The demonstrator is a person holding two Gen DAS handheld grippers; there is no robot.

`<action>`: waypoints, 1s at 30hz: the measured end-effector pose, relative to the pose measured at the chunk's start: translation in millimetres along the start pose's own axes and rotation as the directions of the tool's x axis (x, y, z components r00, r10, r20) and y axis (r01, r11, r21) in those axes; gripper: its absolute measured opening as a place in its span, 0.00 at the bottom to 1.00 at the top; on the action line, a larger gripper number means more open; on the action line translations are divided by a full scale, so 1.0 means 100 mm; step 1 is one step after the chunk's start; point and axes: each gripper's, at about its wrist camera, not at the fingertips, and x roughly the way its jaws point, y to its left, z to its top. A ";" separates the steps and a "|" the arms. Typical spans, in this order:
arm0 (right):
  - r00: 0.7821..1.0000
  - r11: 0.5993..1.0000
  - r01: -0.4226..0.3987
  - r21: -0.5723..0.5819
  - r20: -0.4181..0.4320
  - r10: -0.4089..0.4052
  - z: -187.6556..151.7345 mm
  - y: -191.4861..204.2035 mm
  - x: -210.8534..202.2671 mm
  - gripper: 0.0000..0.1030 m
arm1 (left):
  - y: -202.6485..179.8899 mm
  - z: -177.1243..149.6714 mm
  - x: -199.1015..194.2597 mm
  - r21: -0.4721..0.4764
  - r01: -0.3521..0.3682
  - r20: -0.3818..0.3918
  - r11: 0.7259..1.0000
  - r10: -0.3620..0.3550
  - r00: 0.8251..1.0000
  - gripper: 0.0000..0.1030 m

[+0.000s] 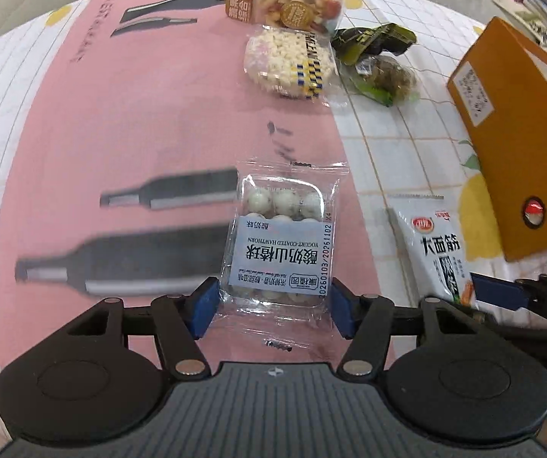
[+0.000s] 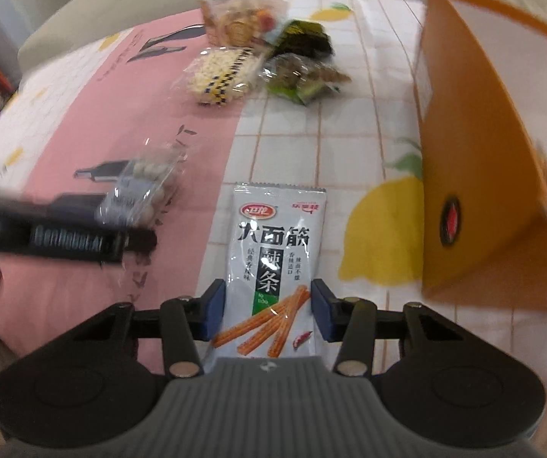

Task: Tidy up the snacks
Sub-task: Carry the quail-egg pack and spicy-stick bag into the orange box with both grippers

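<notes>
Clear-wrapped hawthorn pack (image 1: 279,236) lies between the left claw (image 1: 275,307) pads, long axis running straight ahead of the claw, label end nearest it; the pads stand beside its edges, and whether they press it cannot be told. White gluten-stick pouch (image 2: 273,263) lies likewise between the right claw (image 2: 267,311) pads, long axis pointing ahead, grip undetermined. Orange box (image 2: 483,191) stands to the right of that claw, near the pouch. Four more snack bags (image 2: 266,57) are clustered well ahead. Bare desk (image 2: 311,141) lies between pouch and cluster.
</notes>
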 end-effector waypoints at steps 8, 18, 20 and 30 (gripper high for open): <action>0.996 0.984 -0.093 0.150 0.022 0.091 -0.11 -0.16 -0.21 0.44 | 0.04 -0.23 -0.23 -0.077 0.043 0.025 0.996 -0.041 0.999 0.66; 0.966 0.986 -0.146 0.076 0.225 0.126 -0.22 -0.13 -1.05 0.44 | -0.24 -0.20 -0.96 -0.043 0.103 0.156 0.994 -0.095 0.983 0.66; 0.957 0.986 -0.148 0.080 0.264 0.122 -0.21 -0.19 -1.22 0.44 | -0.36 -0.16 -1.10 -0.022 0.120 0.186 0.993 -0.114 0.976 0.66; 0.928 0.986 -0.094 0.139 0.371 0.036 0.08 -1.00 -1.89 0.44 | -1.37 0.40 -1.37 0.158 0.229 0.206 0.961 -0.259 0.944 0.65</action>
